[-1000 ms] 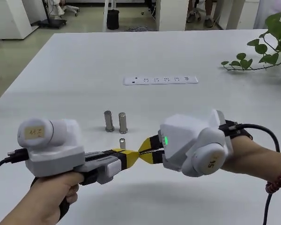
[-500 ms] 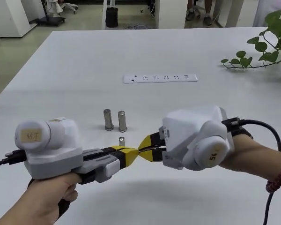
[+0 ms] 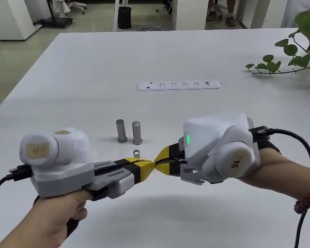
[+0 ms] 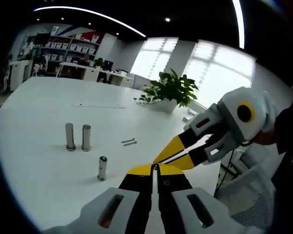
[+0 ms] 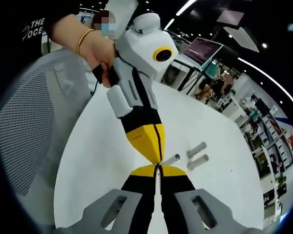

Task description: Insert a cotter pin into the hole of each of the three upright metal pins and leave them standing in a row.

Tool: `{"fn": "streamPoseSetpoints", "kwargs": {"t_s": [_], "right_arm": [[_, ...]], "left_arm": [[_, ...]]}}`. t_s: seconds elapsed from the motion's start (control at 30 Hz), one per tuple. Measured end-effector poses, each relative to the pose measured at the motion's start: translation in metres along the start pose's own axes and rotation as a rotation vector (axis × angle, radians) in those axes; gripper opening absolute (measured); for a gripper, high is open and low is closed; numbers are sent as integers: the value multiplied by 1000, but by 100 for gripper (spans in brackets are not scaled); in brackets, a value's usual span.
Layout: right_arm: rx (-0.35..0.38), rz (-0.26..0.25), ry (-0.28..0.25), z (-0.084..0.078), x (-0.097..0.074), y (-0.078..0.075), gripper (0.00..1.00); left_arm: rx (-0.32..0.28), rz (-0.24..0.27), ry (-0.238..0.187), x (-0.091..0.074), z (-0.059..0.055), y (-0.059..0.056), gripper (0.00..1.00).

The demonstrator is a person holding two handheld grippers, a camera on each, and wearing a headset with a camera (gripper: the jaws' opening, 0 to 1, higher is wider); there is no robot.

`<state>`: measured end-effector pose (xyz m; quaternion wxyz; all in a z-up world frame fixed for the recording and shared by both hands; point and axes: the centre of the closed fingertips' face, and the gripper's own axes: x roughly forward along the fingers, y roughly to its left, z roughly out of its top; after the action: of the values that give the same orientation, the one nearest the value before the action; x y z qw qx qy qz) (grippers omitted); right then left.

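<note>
Two steel pins (image 3: 121,130) (image 3: 137,133) stand side by side on the white table (image 3: 206,57); a third, shorter-looking pin (image 3: 136,153) stands just in front of them, its base hidden behind the yellow jaws. In the left gripper view the same pins (image 4: 69,136) (image 4: 86,137) (image 4: 102,168) are upright, and two cotter pins (image 4: 128,142) lie flat beyond them. My left gripper (image 3: 151,165) and right gripper (image 3: 160,157) are both shut and meet tip to tip right of the third pin. Anything thin pinched at the touching tips (image 4: 155,166) (image 5: 157,168) is too small to make out.
A white power strip (image 3: 178,84) lies across the table's middle, beyond the pins. A leafy plant (image 3: 294,49) reaches in at the far right. A mesh chair back (image 5: 29,136) sits by the table's near edge. Office furniture stands past the far edge.
The grippers stay tip to tip above the table. The right gripper has rolled slightly and its tips sit a little higher. The pins have not moved.
</note>
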<state>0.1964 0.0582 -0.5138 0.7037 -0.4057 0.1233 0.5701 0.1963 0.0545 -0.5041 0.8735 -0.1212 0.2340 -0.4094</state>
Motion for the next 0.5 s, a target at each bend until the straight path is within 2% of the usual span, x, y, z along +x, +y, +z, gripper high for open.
{"fn": "streamPoseSetpoints", "kwargs": {"t_s": [0.37,0.5], "right_arm": [[132,-2,-53,3,-4,-3,0],[172,0,-66,2,-5,-4,0]], "left_arm": [[19,-9,-21,-4,4,-1,0],[43,1,-18,-6,4,1,0]]}}
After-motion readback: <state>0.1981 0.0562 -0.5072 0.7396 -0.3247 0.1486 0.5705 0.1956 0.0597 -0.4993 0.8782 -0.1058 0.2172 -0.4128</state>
